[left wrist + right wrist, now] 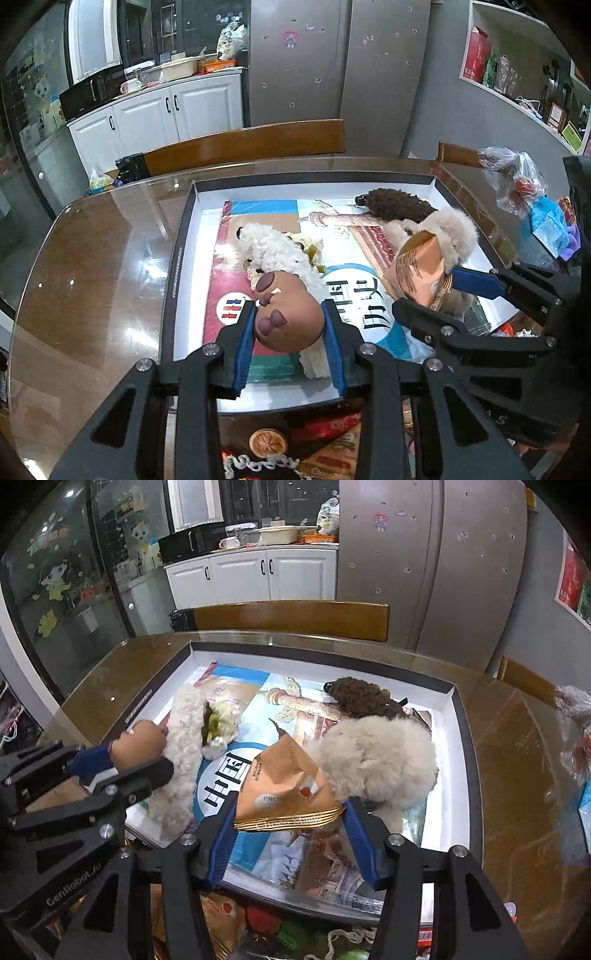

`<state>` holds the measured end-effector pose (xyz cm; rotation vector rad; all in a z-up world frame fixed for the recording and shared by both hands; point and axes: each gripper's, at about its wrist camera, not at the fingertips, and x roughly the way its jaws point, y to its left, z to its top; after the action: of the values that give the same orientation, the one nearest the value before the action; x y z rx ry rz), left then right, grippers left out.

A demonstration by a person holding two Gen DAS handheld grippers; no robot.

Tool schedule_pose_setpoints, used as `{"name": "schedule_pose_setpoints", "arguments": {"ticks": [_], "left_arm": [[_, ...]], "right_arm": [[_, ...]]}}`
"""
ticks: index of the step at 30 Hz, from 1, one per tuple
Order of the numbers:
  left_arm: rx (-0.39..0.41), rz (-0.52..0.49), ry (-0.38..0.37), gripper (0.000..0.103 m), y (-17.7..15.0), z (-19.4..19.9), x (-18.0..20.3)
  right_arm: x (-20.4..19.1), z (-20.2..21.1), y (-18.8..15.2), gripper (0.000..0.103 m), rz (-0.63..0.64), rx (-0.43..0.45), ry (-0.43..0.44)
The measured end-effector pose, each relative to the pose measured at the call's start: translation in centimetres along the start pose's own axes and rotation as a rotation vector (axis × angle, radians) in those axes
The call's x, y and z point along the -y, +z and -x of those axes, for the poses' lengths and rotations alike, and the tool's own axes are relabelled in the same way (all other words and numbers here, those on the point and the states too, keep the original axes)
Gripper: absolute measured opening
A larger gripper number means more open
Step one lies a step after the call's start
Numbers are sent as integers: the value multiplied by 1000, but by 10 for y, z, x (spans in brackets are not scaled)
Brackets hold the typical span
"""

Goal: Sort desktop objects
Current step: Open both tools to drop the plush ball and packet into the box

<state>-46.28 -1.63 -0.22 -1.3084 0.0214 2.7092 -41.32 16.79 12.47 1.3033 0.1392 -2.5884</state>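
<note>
Left gripper (290, 325) clamps my brown toy (286, 317), right gripper (291, 819) pinches the snack packet (288, 786) — both over the tray (181, 266) on the bench — so I'd lower each onto bare lining, clear of the plush toys, before letting go.

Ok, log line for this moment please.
left tool: shut on brown toy | right tool: shut on snack packet | both over tray | tray holds three plush toys
</note>
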Motion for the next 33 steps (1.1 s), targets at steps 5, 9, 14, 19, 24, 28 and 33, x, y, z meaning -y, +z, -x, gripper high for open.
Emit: {"name": "schedule_pose_setpoints", "arguments": {"ticks": [5,9,14,19,24,28,33], "left_arm": [[4,5,6,35,0,0,-2],[2,6,9,35,-1,2,-2],[2,11,41,42,-3,6,-2],[32,22,81,70,-1,19,-9],[54,49,77,93,2,32,-19],[58,50,75,94,1,39,-21],[64,50,70,94,1,47,-21]], "right_arm": [[-4,-6,0,56,9,-12,-1],[-5,-6,-1,56,8,-12,-1],[-4,-2,-1,58,-4,-3,0],[-6,4,1,59,8,14,-32],[1,17,4,73,-16,36,-67],[6,31,6,79,-34,68,-84],[5,44,8,79,-51,90,-84]]}}
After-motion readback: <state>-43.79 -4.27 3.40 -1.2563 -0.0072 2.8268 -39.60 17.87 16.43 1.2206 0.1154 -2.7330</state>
